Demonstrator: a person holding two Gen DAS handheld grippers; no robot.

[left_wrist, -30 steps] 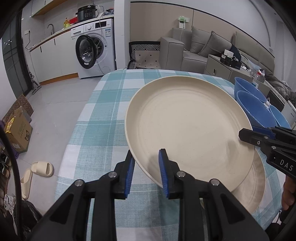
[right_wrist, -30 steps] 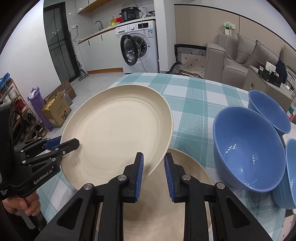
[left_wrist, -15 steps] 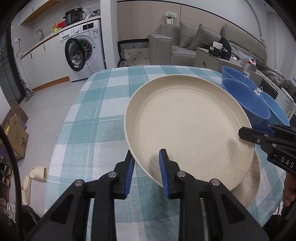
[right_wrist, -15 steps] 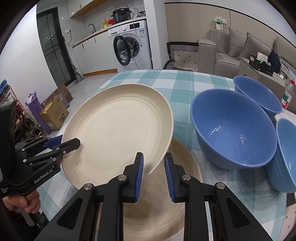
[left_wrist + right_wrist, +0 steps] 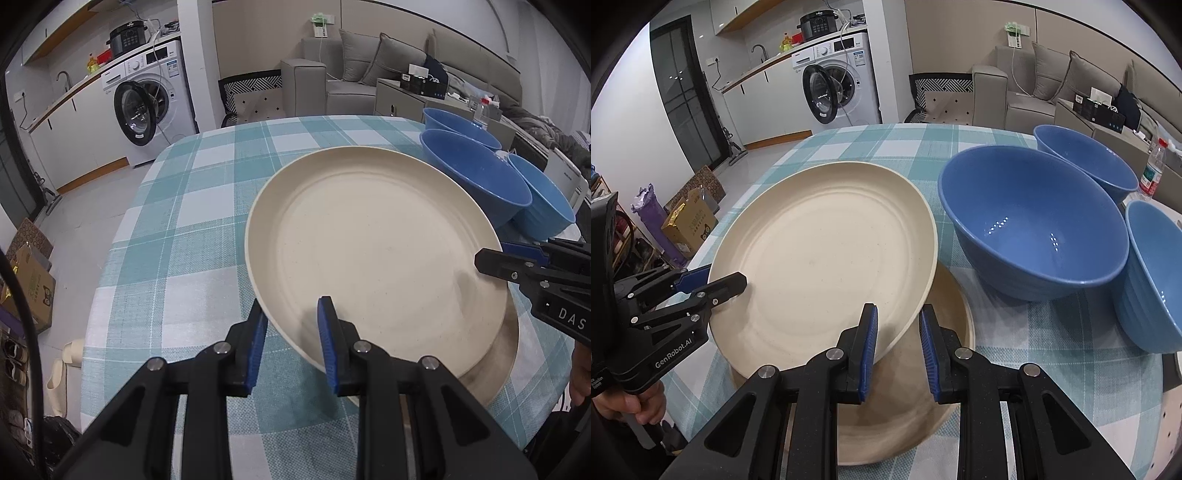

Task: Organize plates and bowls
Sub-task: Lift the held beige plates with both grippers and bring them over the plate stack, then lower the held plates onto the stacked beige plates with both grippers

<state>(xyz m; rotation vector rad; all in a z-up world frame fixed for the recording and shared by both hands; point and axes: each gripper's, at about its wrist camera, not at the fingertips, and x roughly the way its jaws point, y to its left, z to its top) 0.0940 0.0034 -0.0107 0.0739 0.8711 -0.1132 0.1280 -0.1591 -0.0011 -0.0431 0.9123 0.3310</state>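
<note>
Cream plate [image 5: 373, 254] nearer the blue bowls [image 5: 1030, 225] than before, both tools [image 5: 291, 325] [image 5: 897, 343] clamped on its rim

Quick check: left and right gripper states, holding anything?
Left gripper: closed on the near rim of the cream plate.
Right gripper: closed on the same plate's opposite rim, above a second plate on the table.

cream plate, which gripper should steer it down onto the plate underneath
Probably the right gripper: its grip on the cream plate sits directly over the lower plate. The left gripper holds the edge that overhangs the tablecloth.
</note>
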